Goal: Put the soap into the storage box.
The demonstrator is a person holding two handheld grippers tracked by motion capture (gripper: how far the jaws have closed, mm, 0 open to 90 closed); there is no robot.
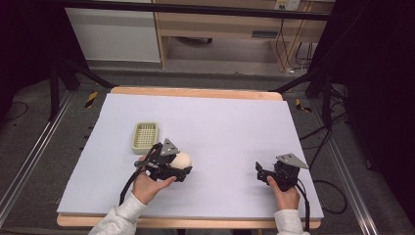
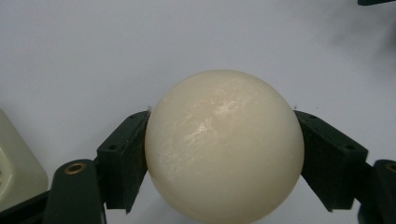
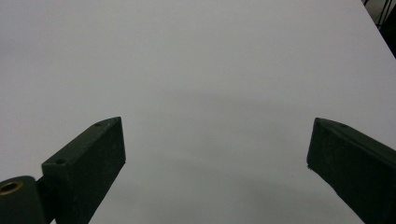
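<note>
Ball (image 2: 224, 144), cream, clenched between both jaws of left gripper (image 1: 182, 167), pads pressing its sides. In high view it sits at about 7 o'clock on the table (image 1: 225, 122), with the green basket (image 1: 145, 135) near at its 10 o'clock. Right gripper (image 3: 215, 154) at 5 o'clock, jaws released wide over bare table.

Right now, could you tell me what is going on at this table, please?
A person works two hand-held grippers over a white table. The left gripper is clamped on a cream ball, one jaw on each side, a little to the right of a pale green basket. The right gripper has its jaws wide apart with nothing between them.
</note>
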